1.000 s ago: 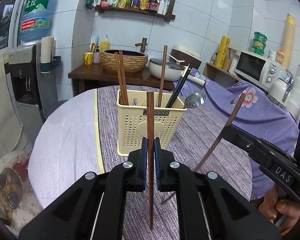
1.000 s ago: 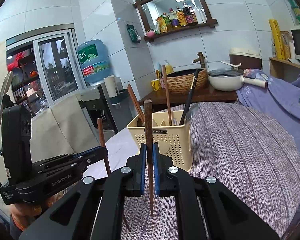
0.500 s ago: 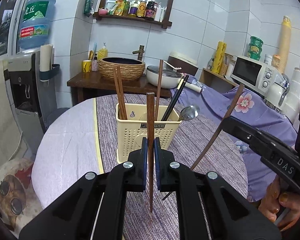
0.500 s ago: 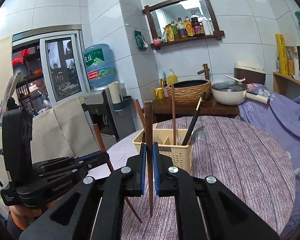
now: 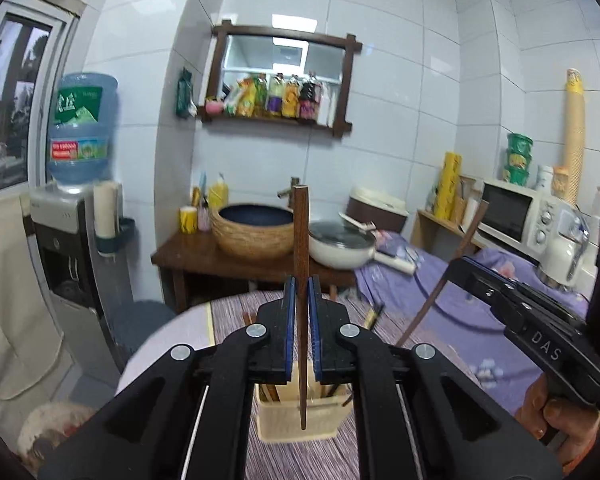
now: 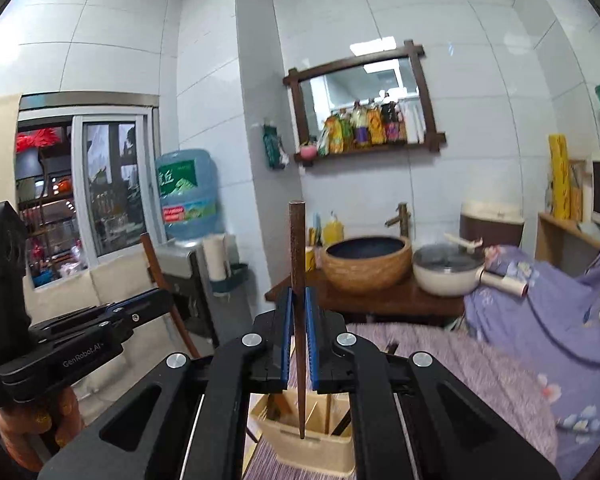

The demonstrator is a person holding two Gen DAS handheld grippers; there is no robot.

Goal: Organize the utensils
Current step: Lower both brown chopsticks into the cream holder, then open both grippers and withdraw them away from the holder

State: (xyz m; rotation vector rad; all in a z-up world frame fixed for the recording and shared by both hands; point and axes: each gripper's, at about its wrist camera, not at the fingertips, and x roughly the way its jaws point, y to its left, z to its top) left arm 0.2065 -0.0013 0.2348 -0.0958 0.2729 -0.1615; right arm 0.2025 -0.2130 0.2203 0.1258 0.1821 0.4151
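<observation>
Each hand-held gripper, left point(image 5: 299, 332) and right point(image 6: 299, 340), pinches one upright chopstick point(image 5: 301, 280) above the cream holder point(image 5: 298, 416) on the bench point(image 5: 300, 456). Lower off-centre and the tips could catch the holder's rim or divider, tipping it.

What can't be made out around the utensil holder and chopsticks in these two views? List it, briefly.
- Left wrist view: most of the utensil holder and what stands in it, hidden behind the left gripper, which clamps a chopstick.
- Right wrist view: the holder's compartments, blocked by the right gripper and its chopstick.
- Both views: whether either chopstick tip is above the holder or in front of it.
</observation>
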